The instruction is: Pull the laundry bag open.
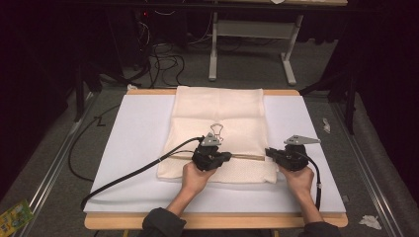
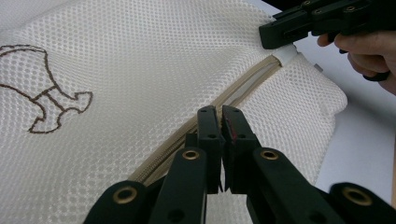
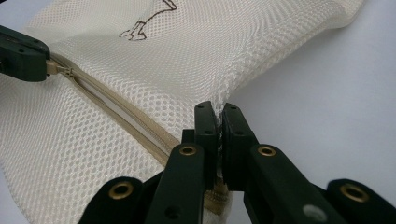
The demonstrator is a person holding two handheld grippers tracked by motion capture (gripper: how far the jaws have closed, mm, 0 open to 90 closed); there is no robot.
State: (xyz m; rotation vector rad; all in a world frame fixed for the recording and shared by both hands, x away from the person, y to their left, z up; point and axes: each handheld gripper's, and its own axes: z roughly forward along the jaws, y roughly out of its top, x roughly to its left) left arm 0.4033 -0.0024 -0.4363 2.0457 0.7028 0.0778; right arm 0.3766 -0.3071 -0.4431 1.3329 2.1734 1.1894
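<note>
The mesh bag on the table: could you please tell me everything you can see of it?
The mesh bag is cream netting, lying flat on the white table cover, with a brown outline motif stitched on. A beige zipper runs across near its close edge, partly open. The left gripper is shut on the zipper pull; the right gripper pinches the bag's edge at the zipper's end.

Lab: floor cables, bare table frame

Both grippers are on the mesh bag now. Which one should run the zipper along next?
Left. The left gripper is shut on the zipper pull partway along the zipper, while the right gripper pinches the mesh bag edge, likely as anchor.
</note>
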